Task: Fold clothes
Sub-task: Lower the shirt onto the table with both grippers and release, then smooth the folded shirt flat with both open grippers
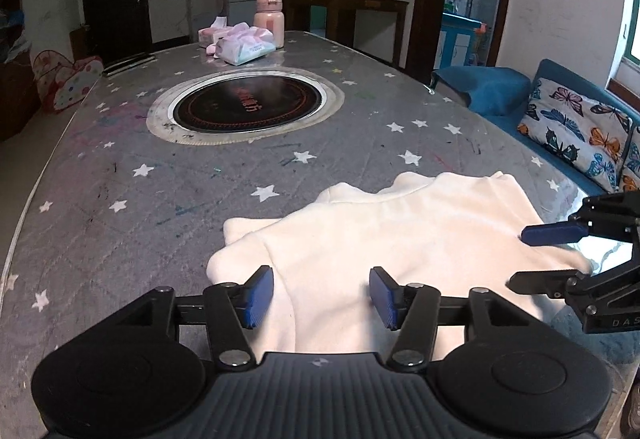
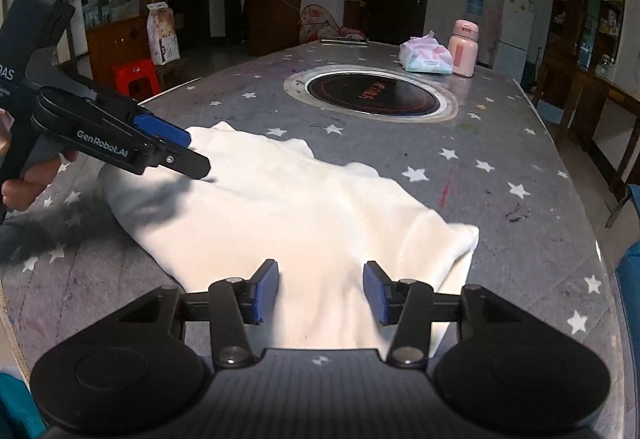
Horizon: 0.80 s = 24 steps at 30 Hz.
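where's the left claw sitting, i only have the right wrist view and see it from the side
Observer: The left claw hangs over the near edge of the white garment, jaws open, cloth below the gap, nothing gripped.
Operator: anything off the table's right side, my view cuts off there
Observer: A blue sofa with a butterfly-print cushion stands right beside that edge.
Operator: is there more behind the wipes pack
Observer: Yes, a second pink tissue pack sits behind the wipes pack, next to the pink bottle.
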Tool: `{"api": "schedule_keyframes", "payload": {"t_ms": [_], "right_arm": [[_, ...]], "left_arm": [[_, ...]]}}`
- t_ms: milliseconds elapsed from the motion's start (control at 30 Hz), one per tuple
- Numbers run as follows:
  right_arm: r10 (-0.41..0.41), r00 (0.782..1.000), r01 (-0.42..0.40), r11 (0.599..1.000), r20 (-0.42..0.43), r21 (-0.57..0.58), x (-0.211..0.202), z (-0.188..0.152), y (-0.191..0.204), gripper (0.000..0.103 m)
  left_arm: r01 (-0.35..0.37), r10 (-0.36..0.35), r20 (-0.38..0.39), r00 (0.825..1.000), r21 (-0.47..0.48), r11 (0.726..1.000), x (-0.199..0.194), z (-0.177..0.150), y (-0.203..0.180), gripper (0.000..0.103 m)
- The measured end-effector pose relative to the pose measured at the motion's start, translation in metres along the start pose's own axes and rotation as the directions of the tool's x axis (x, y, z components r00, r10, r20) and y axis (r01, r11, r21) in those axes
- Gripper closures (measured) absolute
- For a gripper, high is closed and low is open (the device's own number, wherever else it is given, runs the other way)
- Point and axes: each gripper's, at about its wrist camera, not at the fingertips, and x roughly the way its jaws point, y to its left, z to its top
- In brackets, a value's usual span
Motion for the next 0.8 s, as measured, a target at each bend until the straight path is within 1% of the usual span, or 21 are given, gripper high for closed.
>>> {"api": "schedule_keyframes", "payload": {"t_ms": [33,67,100,133,167,200,233,267,300,333,367,400,433,533,600,667,767,800], "right_arm": [[0.003,1.0,-0.003,1.0,0.01,0.011,-0.003,-0.001,-0.001,0.054],[0.005,1.0,-0.005,1.0,0.021,0.019,-0.007,-0.002,-0.001,0.05],[0.006,1.0,-0.007,1.0,0.031,0.024,-0.01,-0.003,-0.001,0.048],[0.005,0.999,-0.006,1.0,0.038,0.027,-0.013,-0.004,0.0,0.043],[0.003,0.999,-0.004,1.0,0.042,0.026,-0.016,-0.005,0.001,0.036],[0.001,0.999,-0.002,1.0,0.047,0.025,-0.019,-0.006,0.002,0.031],[-0.001,0.999,0.0,1.0,0.05,0.02,-0.021,-0.008,0.003,0.022],[-0.007,0.998,0.006,1.0,0.056,0.012,-0.022,-0.01,0.004,0.017],[-0.014,0.998,0.014,1.0,0.063,0.005,-0.023,-0.012,0.005,0.016],[-0.019,0.998,0.019,1.0,0.067,0.005,-0.024,-0.013,0.006,0.012],[-0.024,0.997,0.023,1.0,0.075,0.015,-0.025,-0.013,0.005,0.006],[-0.027,0.996,0.024,0.999,0.085,0.025,-0.027,-0.013,0.005,0.002],[-0.025,0.994,0.022,0.999,0.102,0.034,-0.029,-0.012,0.004,0.0],[0.016,0.992,-0.023,0.998,0.128,0.054,-0.033,-0.009,0.002,0.0],[0.047,0.991,-0.056,0.996,0.128,0.069,-0.033,-0.008,0.003,0.0],[0.069,0.991,-0.077,0.995,0.116,0.069,-0.03,-0.008,0.005,0.0],[0.09,0.994,-0.094,0.993,0.068,0.069,-0.021,-0.016,0.009,0.0],[0.084,0.995,-0.087,0.993,0.047,0.077,-0.017,-0.019,0.007,0.0]], "left_arm": [[-0.006,0.006,0.006,1.0,-0.008,1.0,-0.003,-0.001,0.0,0.037],[-0.011,0.011,0.013,1.0,-0.015,1.0,-0.007,-0.002,0.0,0.032],[-0.017,0.017,0.02,1.0,-0.022,1.0,-0.01,-0.002,0.0,0.03],[-0.018,0.019,0.029,0.999,-0.028,0.999,-0.013,-0.003,0.0,0.029],[-0.018,0.02,0.036,0.999,-0.034,0.999,-0.016,-0.004,0.0,0.027],[-0.021,0.023,0.039,0.999,-0.043,0.999,-0.018,-0.005,-0.001,0.024],[-0.024,0.026,0.041,0.999,-0.053,0.998,-0.02,-0.006,-0.001,0.023],[-0.03,0.032,0.041,0.999,-0.055,0.998,-0.02,-0.007,-0.002,0.022],[-0.036,0.038,0.039,0.998,-0.056,0.998,-0.02,-0.009,-0.004,0.022],[-0.045,0.047,0.036,0.998,-0.053,0.998,-0.02,-0.011,-0.005,0.022],[-0.056,0.057,0.032,0.998,-0.051,0.997,-0.02,-0.012,-0.007,0.022],[-0.06,0.061,0.03,0.998,-0.052,0.997,-0.02,-0.014,-0.007,0.022],[-0.061,0.063,0.029,0.998,-0.056,0.997,-0.02,-0.016,-0.006,0.02],[-0.083,0.085,0.03,0.996,-0.061,0.995,-0.023,-0.02,-0.006,0.018],[-0.09,0.092,0.027,0.995,-0.067,0.994,-0.024,-0.022,-0.005,0.018],[-0.102,0.104,0.019,0.994,-0.068,0.992,-0.022,-0.025,-0.004,0.018],[-0.118,0.118,-0.001,0.993,-0.067,0.991,-0.018,-0.03,-0.001,0.018],[-0.117,0.117,-0.008,0.993,-0.071,0.991,-0.016,-0.032,0.001,0.017]]}}
